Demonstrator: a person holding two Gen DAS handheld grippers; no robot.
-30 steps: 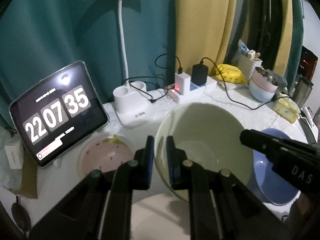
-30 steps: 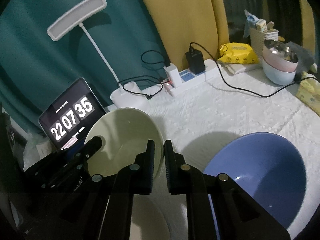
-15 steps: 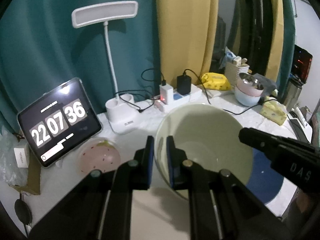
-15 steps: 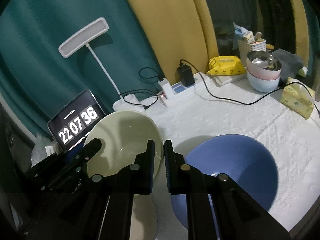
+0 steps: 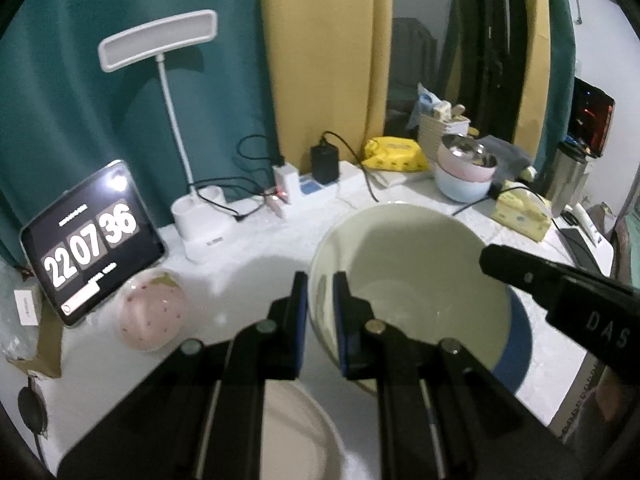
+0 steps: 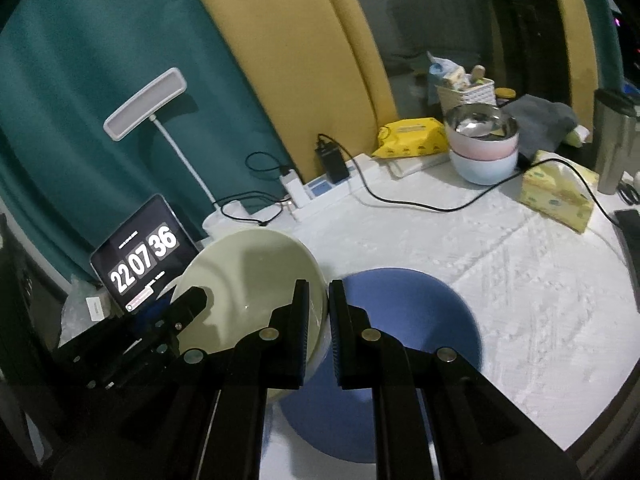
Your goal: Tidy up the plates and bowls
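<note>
Two hand-held grippers carry a pale green bowl point(image 5: 412, 276) between them, lifted off a white-covered bench point(image 6: 500, 264). The left gripper point(image 5: 320, 312) is clenched on the bowl's left rim, one pad inside the wall and one outside. The right gripper point(image 6: 319, 320) pinches the opposite rim the same way. Gripping on two opposite sides is likely meant to keep the wide, smooth bowl level and stop it swinging, which a single pinch on a thin rim could not do.

The green bowl hangs directly above a larger blue bowl point(image 6: 404, 344) resting on the bench, probably so that it can be nested inside. A small pink bowl with a strawberry pattern point(image 5: 152, 316) sits to the left, near a tablet showing a clock point(image 5: 90, 240). A white plate point(image 5: 296, 436) lies at the near edge, beneath the left gripper. At the back right, a stack of pink and pale blue bowls point(image 6: 484, 156) holds a metal one on top.
</note>
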